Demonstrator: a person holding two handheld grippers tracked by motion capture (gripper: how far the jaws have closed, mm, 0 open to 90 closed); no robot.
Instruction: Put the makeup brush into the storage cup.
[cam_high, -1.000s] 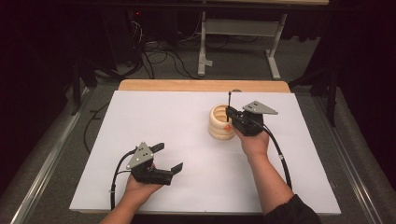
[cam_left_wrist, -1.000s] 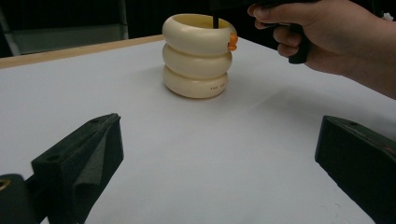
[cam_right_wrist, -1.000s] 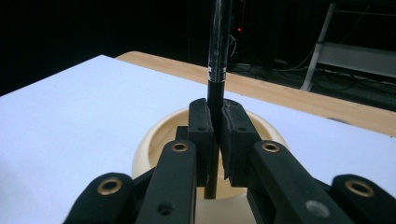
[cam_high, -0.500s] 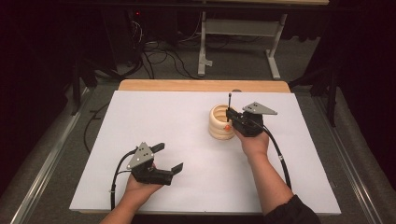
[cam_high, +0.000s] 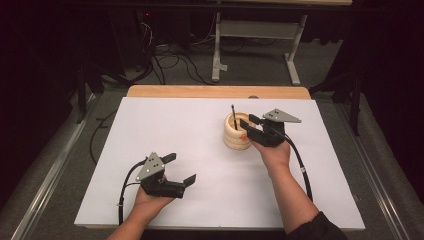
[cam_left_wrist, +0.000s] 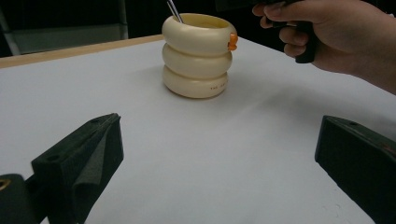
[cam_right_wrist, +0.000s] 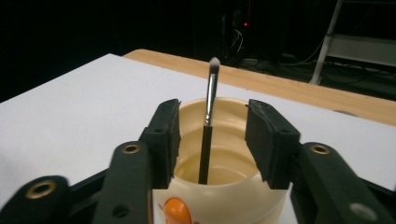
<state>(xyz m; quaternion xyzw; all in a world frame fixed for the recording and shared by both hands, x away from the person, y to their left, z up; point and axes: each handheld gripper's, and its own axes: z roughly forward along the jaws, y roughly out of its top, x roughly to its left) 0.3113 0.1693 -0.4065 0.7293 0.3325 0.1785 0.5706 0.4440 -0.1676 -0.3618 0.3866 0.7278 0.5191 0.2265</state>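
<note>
A cream ringed cup (cam_high: 235, 137) (cam_left_wrist: 197, 60) (cam_right_wrist: 229, 203) stands right of the table's middle. A thin dark brush (cam_high: 233, 116) (cam_left_wrist: 174, 10) (cam_right_wrist: 208, 116) stands upright in it, bristles up. My right gripper (cam_high: 248, 123) (cam_right_wrist: 212, 130) hovers over the cup's rim from the right. Its jaws have just been opening. The brush stands between them with a gap on each side, touched by neither pad. My left gripper (cam_high: 181, 168) (cam_left_wrist: 223, 140) rests open at the front left, far from the cup, with nothing between its jaws.
A white sheet (cam_high: 165, 125) covers the table, with a wooden edge (cam_high: 215, 91) along the far side. A small orange knob (cam_high: 243, 136) (cam_left_wrist: 232, 41) (cam_right_wrist: 177, 210) sits on the cup's top ring. Table legs and cables lie on the dark floor beyond.
The right gripper's jaws have parted from the brush, which stays standing in the cup. Neither hand has moved.
</note>
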